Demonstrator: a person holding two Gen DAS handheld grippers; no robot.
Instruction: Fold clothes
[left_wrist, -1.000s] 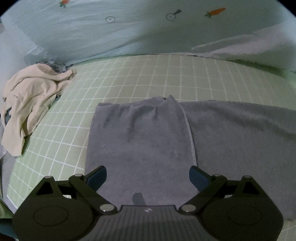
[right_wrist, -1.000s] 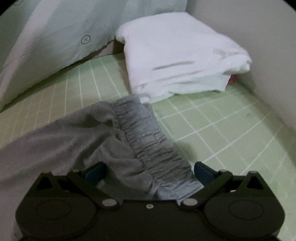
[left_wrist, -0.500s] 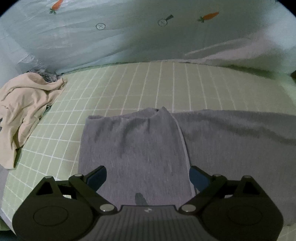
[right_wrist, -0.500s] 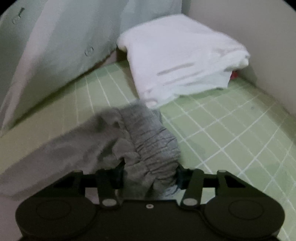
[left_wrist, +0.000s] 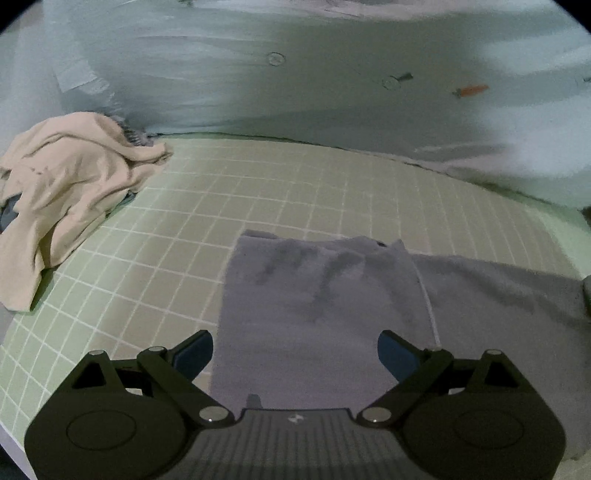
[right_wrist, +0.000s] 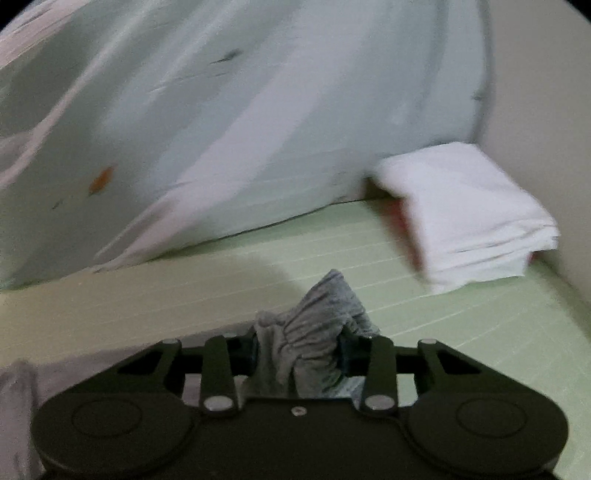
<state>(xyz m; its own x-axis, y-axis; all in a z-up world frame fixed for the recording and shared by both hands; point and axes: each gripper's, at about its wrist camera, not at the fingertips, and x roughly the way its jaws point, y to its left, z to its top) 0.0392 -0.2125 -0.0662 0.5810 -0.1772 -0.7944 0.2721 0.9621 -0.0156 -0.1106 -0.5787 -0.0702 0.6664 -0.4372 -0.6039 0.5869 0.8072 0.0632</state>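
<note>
Right gripper (right_wrist: 297, 354) clamped on grey trousers' (left_wrist: 325, 314) gathered waistband (right_wrist: 314, 332), lifted; left gripper (left_wrist: 295, 350) spread wide, low above them.

Left gripper (left_wrist: 295, 350) has its jaws spread wide; right gripper (right_wrist: 297, 350) is clamped tight, fabric bunched between its fingers.

Left wrist view: low over near edge of green grid bed sheet (left_wrist: 295, 192), facing pale curtain (left_wrist: 295, 92) at far edge. Right wrist view: close above sheet, facing far right corner. Shared: sheet, curtain, grey trousers (left_wrist: 325, 314).
</note>
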